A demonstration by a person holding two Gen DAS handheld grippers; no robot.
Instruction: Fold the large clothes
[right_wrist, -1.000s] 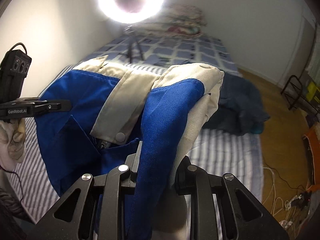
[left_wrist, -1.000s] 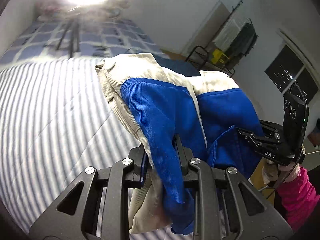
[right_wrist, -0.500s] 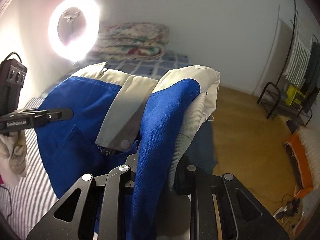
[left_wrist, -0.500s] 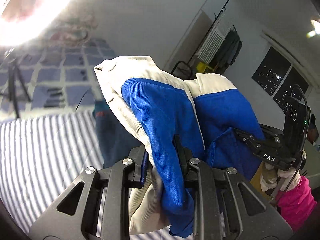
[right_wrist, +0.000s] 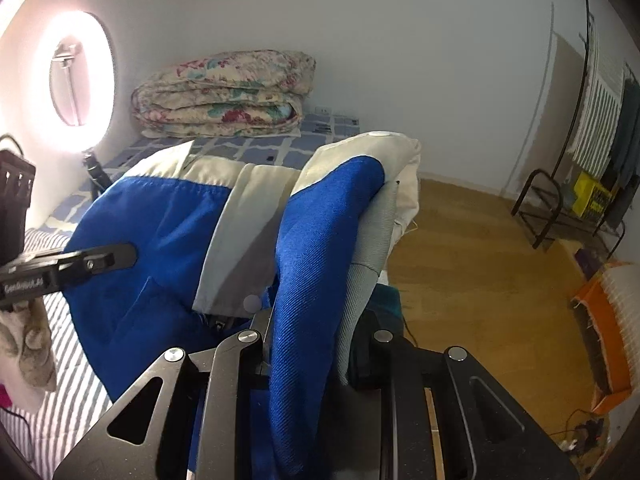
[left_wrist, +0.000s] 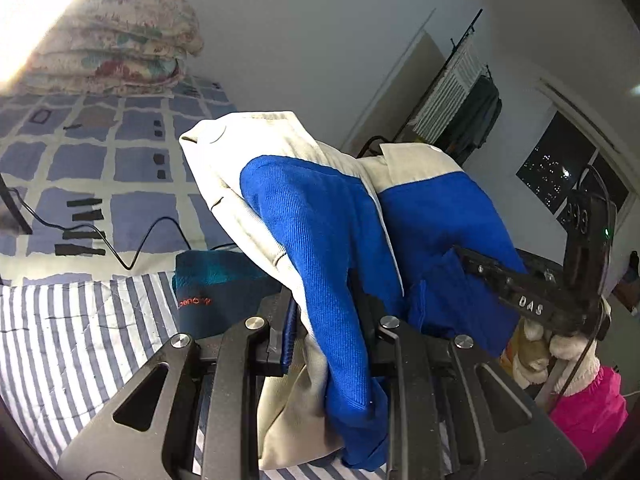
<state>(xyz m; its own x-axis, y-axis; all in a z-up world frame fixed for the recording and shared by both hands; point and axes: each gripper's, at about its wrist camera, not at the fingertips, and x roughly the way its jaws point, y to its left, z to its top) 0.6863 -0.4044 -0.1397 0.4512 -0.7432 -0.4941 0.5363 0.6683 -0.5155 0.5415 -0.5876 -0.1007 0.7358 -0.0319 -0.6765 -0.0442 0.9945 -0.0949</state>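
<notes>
- While both grippers carry it off the bed [left_wrist: 60,360], the blue-and-cream jacket [left_wrist: 320,240] spans the gap between them, bunched, its long axis running from one gripper across to the other.
- Left gripper [left_wrist: 326,320]: jaws nearly together, clamped on a thick wad of blue and cream cloth that spills below the fingers.
- Right gripper [right_wrist: 312,332]: same state, pinched on a fold of the jacket [right_wrist: 320,240]; in the left wrist view the right gripper [left_wrist: 464,254] bites the far blue panel from the side.
- In the right wrist view the left gripper [right_wrist: 120,254] holds the opposite blue edge, so each gripper has one end and neither is nearer the middle.
- Jacket hangs in the air, not on the mattress; striped sheet is below and to the person's left, wooden floor [right_wrist: 480,260] to the right.
- A folded dark teal garment [left_wrist: 212,284] lies on the sheet just beyond the left gripper, under the leading edge of the jacket.
- Judgement: the key relation is jacket above the teal piece or beside it. Laying it flat needs bare striped sheet under the whole span.
- Judgement: next move likely calls for spreading the grippers apart along the long axis to take out slack, then lowering both ends level.
- Risk: the wad is thick, so layers may slip unevenly on release.
</notes>
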